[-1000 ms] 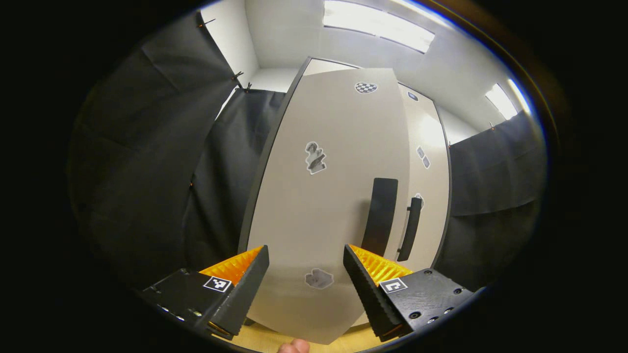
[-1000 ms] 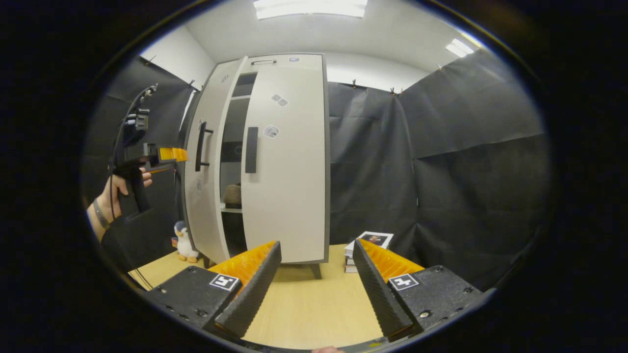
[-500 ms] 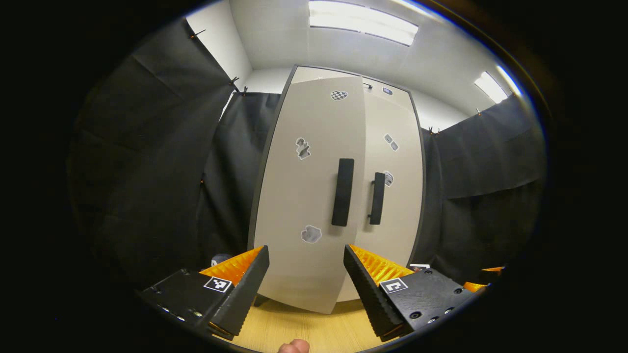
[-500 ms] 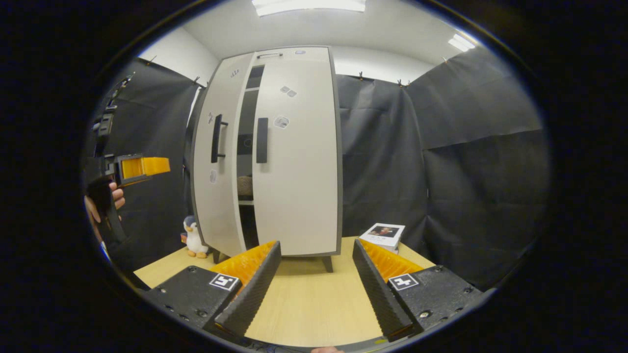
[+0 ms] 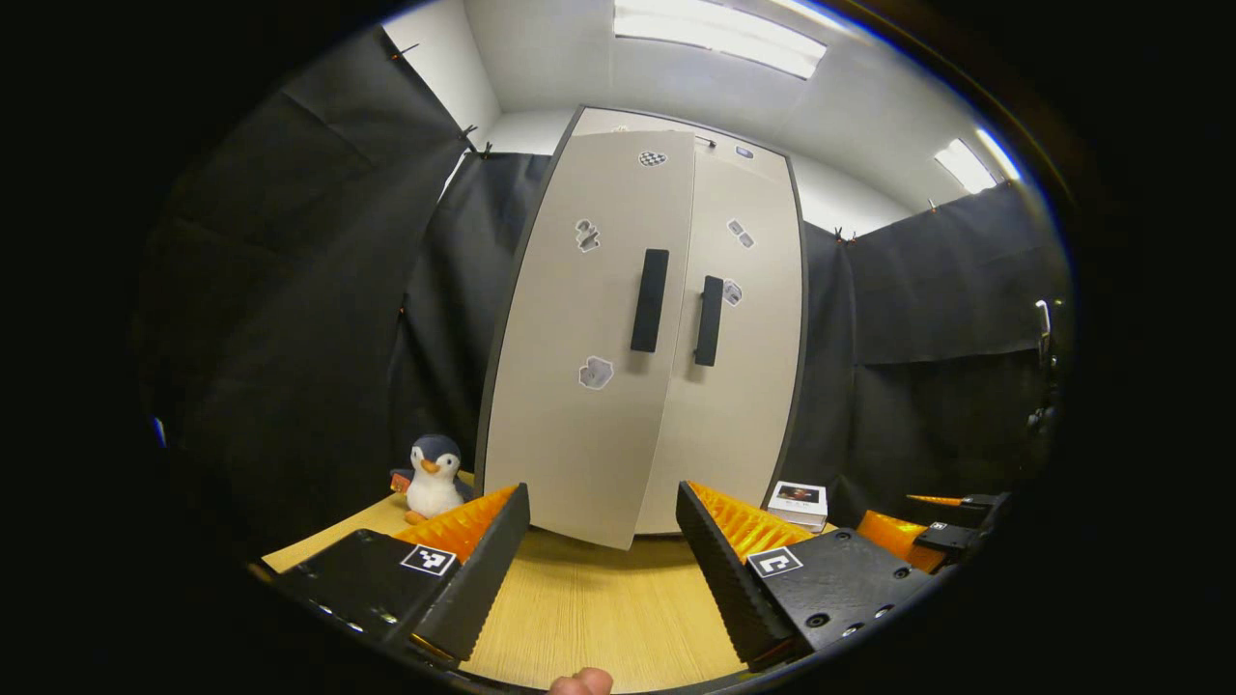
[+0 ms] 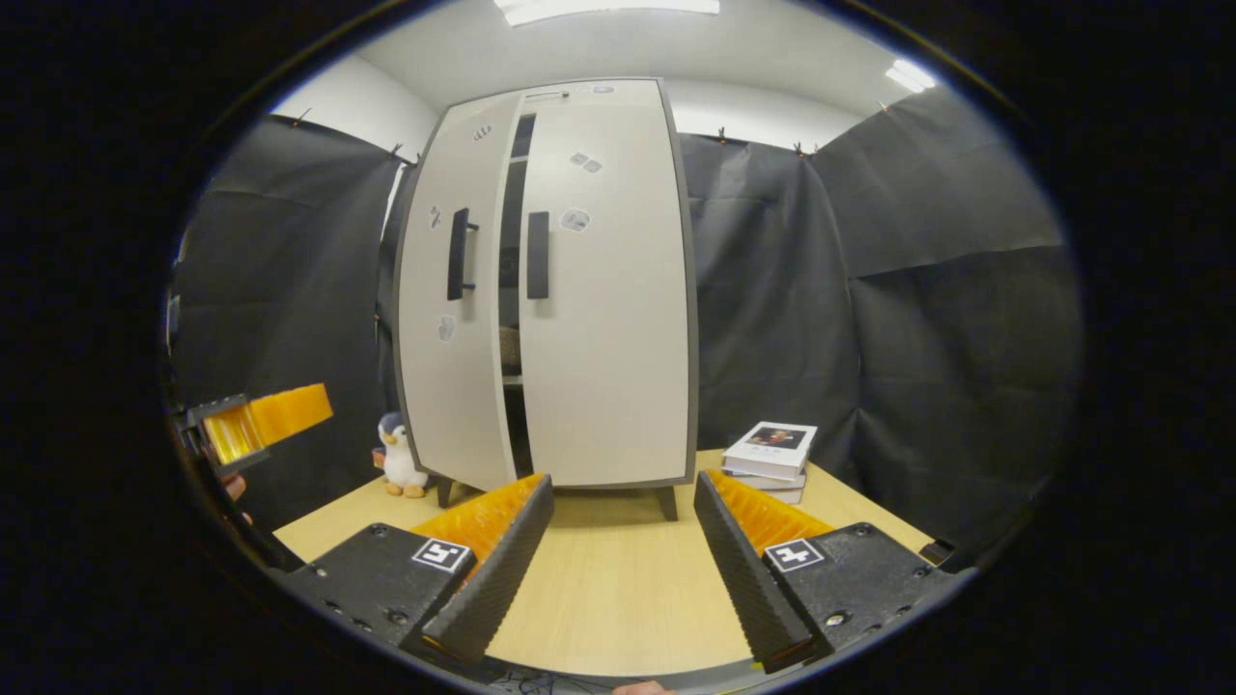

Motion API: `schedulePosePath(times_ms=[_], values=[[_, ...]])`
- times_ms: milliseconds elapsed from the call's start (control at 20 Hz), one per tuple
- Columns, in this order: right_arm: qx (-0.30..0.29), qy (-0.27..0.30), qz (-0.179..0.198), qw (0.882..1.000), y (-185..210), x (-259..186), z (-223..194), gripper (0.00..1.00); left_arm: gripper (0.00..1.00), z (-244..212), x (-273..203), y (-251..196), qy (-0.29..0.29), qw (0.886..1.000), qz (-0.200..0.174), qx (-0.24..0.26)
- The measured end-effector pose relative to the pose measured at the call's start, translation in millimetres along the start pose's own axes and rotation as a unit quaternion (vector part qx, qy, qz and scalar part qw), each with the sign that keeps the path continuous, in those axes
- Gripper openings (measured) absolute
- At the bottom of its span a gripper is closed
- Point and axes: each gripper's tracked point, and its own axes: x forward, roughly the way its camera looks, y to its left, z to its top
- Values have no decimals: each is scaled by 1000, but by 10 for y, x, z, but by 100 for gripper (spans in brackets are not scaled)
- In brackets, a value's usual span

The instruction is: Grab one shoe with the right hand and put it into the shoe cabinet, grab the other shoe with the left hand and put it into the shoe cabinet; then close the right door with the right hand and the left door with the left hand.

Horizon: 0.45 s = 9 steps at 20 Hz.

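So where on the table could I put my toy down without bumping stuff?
The widest bare patch of the light wooden table lies in front of the tall beige cabinet. It is crowded beside the cabinet: the small plush penguin on one side, the stack of books on the other.

Shoe cabinet [image 6: 599,290] interior mostly hidden behind left door [image 6: 454,319], barely ajar.

penguin plush [image 5: 432,477] lower left on wooden table [image 5: 589,618]; stacked books [image 6: 772,459] lower right of centre, right gripper view.
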Motion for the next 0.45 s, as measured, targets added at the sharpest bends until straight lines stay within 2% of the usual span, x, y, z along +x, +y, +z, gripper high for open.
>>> schedulePosePath(times_ms=[150, 450], values=[[-4, -4, 3, 1000, -1, 13, 32, 97, 94, -81, -32, 76, 11, 1000, 10, 6], [-5, -13, 13, 1000, 49, 36, 43, 96, 94, 53, -66, 86, -4, 1000, 19, 17]])
